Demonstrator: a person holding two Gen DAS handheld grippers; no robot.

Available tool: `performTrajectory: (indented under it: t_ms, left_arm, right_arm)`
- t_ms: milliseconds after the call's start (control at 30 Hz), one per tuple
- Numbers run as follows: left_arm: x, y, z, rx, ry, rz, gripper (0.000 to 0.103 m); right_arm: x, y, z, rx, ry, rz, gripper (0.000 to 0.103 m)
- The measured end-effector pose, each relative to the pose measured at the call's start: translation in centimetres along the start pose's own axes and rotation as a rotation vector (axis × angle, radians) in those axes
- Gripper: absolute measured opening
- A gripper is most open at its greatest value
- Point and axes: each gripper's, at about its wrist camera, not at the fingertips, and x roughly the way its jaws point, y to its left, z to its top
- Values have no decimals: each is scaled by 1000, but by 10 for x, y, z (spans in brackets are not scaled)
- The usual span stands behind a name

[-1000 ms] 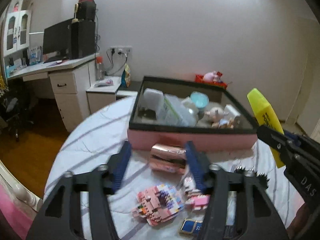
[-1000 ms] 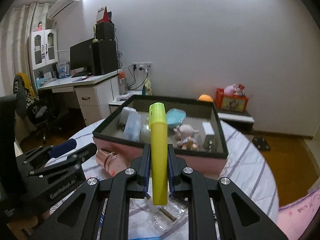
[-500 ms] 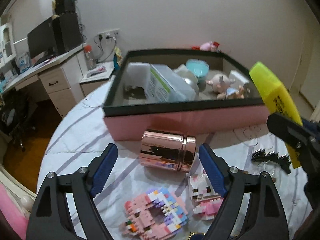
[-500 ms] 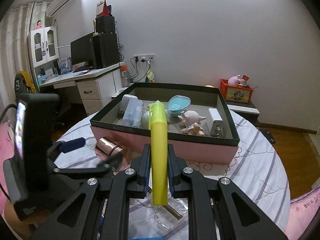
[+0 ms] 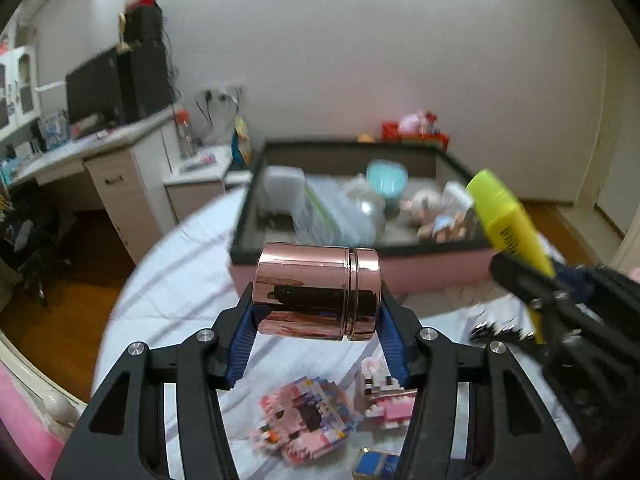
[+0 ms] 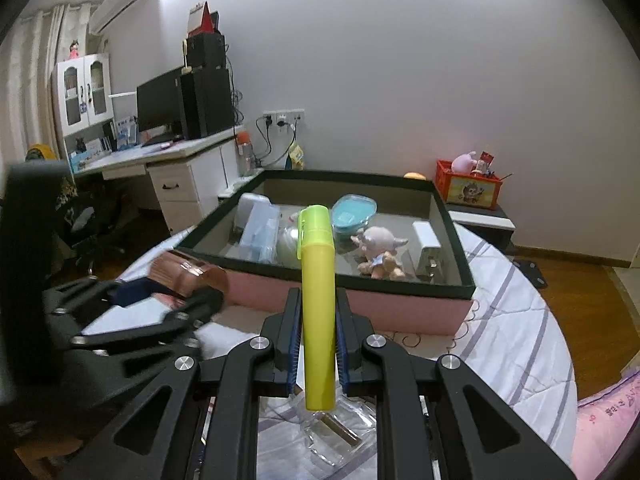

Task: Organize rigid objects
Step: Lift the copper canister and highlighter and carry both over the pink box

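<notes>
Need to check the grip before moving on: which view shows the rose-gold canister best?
The left wrist view: the rose-gold canister lies sideways, sharp and whole, clamped between the left gripper's blue pads. In the right wrist view it is blurred, partly hidden behind that gripper.

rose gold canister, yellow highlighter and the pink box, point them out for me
rose gold canister [image 5: 316,292]: left wrist view, middle of its shiny side wall.
yellow highlighter [image 6: 317,280]: right wrist view, upper barrel just below the cap.
pink box [image 6: 400,308]: right wrist view, bare pink front wall.
</notes>
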Motion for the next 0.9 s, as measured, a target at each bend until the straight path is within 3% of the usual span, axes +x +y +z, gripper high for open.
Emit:
performTrajectory:
  t_ms: [333, 600, 900]
  left_arm:
    - [-106, -5, 14, 4, -263, 85, 55]
    - [-149, -8, 18, 24, -353, 94, 56]
    - [-179, -18, 32, 53, -445, 107, 56]
  right_arm:
    - [-67, 17, 23, -19, -148, 5, 15]
    - [-115, 26, 35, -44, -247, 9, 15]
    - [-140, 24, 43, -45, -313, -5, 15]
